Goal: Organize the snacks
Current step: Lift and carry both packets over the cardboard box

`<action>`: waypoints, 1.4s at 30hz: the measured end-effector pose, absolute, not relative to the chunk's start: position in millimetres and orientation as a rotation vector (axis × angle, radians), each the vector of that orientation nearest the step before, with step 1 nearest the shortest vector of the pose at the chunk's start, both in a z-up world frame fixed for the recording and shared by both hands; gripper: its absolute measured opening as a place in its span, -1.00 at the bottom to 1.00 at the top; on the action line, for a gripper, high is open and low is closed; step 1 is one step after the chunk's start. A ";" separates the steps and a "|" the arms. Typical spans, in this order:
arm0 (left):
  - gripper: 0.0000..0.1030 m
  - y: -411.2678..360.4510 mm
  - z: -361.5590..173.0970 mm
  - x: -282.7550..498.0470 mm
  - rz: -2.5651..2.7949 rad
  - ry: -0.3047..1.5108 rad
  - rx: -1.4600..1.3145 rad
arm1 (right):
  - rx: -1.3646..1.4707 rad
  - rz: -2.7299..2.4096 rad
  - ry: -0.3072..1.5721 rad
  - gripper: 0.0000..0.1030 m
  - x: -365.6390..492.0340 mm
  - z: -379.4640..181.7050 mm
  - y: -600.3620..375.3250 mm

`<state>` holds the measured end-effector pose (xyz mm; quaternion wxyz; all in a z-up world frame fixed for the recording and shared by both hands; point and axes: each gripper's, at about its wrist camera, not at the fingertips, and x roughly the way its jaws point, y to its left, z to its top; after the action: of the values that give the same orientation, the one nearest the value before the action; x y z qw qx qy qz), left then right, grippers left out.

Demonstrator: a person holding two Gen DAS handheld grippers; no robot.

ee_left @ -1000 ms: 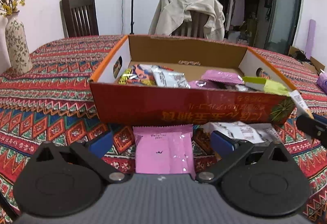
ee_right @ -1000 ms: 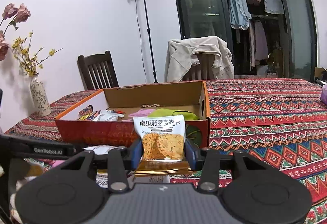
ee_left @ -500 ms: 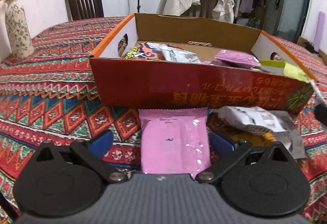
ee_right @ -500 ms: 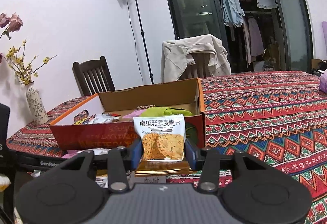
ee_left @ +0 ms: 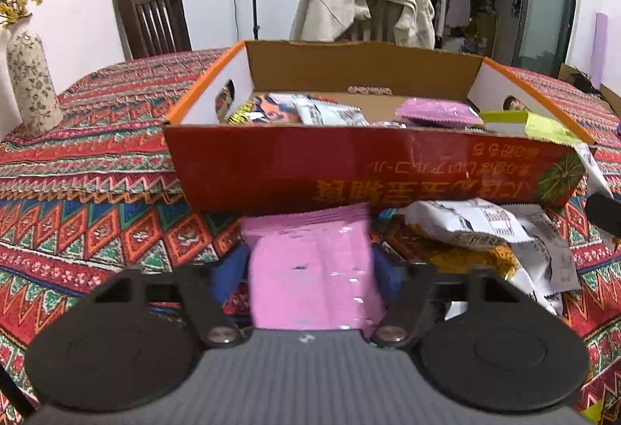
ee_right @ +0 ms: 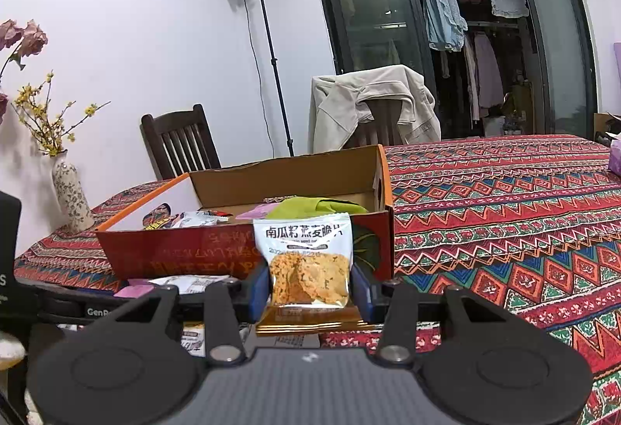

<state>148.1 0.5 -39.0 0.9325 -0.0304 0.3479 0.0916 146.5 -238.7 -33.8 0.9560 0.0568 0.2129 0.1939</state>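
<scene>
An open red cardboard box (ee_left: 349, 169) stands on the patterned tablecloth and holds several snack packets. In front of its near wall lies a pink snack packet (ee_left: 310, 262). My left gripper (ee_left: 308, 269) straddles it, jaws closing, and the blue pads touch its two side edges. In the right wrist view my right gripper (ee_right: 310, 289) is shut on a white packet of orange crackers (ee_right: 306, 254), held upright just before the box (ee_right: 174, 250), near its right corner.
Loose white and yellow packets (ee_left: 477, 227) lie on the cloth right of the pink one. A flowered vase (ee_left: 33, 75) stands at the far left. Two chairs, one draped with a beige jacket (ee_left: 361, 6), stand behind the table. The tablecloth (ee_right: 504, 231) stretches away to the right.
The left gripper's jaws have come in from wide open onto the pink packet's sides, and the view has moved closer to the packet. The right gripper still holds the cracker packet in place.
</scene>
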 end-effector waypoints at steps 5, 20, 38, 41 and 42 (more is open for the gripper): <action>0.25 2.5 -36.6 145.8 0.162 0.702 -0.088 | 0.117 0.394 0.427 -0.14 146.0 -33.8 -238.7; 0.25 -1.4 -6.2 111.6 0.134 0.551 -0.092 | 0.096 0.398 0.376 -0.14 137.0 -25.0 -236.3; 0.25 -5.1 65.5 112.9 0.106 0.347 -0.076 | 0.056 0.419 0.285 -0.14 147.0 32.8 -221.3; 0.25 -4.6 75.9 121.9 0.111 0.325 -0.085 | 0.060 0.419 0.276 -0.14 157.4 42.5 -216.0; 0.25 -4.1 79.2 125.3 0.112 0.320 -0.088 | 0.064 0.418 0.274 -0.14 161.2 45.5 -214.8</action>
<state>125.3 -4.1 79.2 0.9847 -0.0437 0.1592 0.0558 161.2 -214.8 45.5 0.9685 0.0316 0.1353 0.2066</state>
